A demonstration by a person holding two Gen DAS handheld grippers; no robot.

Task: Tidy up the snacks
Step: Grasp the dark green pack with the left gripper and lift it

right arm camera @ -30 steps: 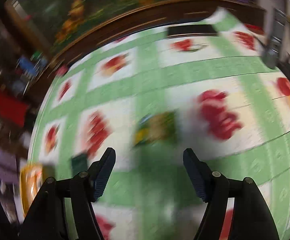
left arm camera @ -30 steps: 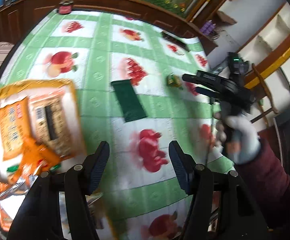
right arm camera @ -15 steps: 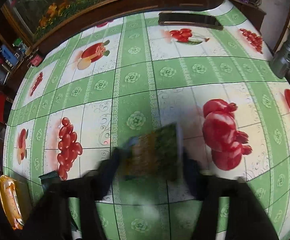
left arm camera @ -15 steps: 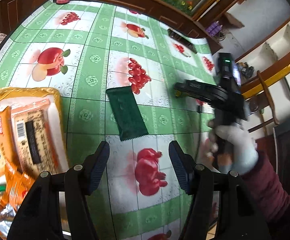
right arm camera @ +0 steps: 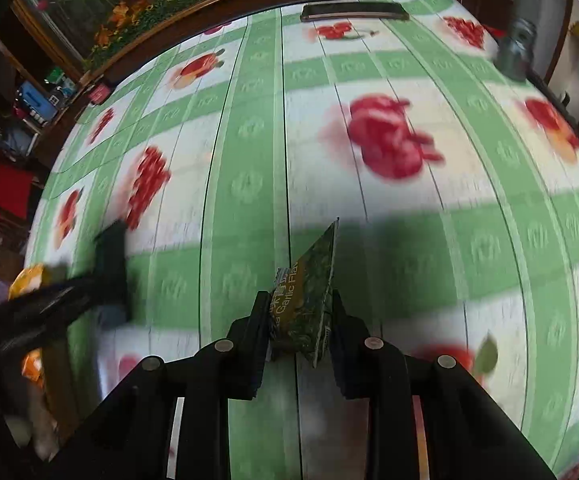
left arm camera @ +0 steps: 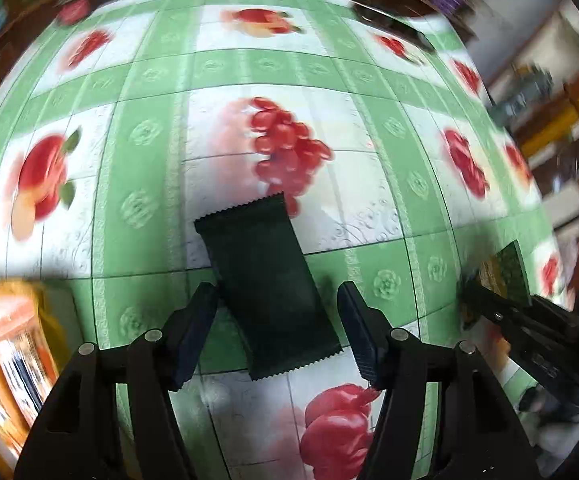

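A dark green snack packet lies flat on the green fruit-print tablecloth. My left gripper hangs over it, open, with a finger on each side of the packet and no pad pressing it. My right gripper is shut on a green and yellow garlic-flavour packet, which stands up on edge between the pads. In the left wrist view this packet and the right gripper sit at the right edge. A yellow tray with orange snack packs is at the lower left.
A long dark flat object lies by the table's far wooden rim. A grey object stands off the table's right corner. The left gripper and the tray show blurred at the left of the right wrist view.
My left gripper moved right and down until the dark green packet lay between its fingers. My right gripper closed on the green and yellow packet and tipped it up.
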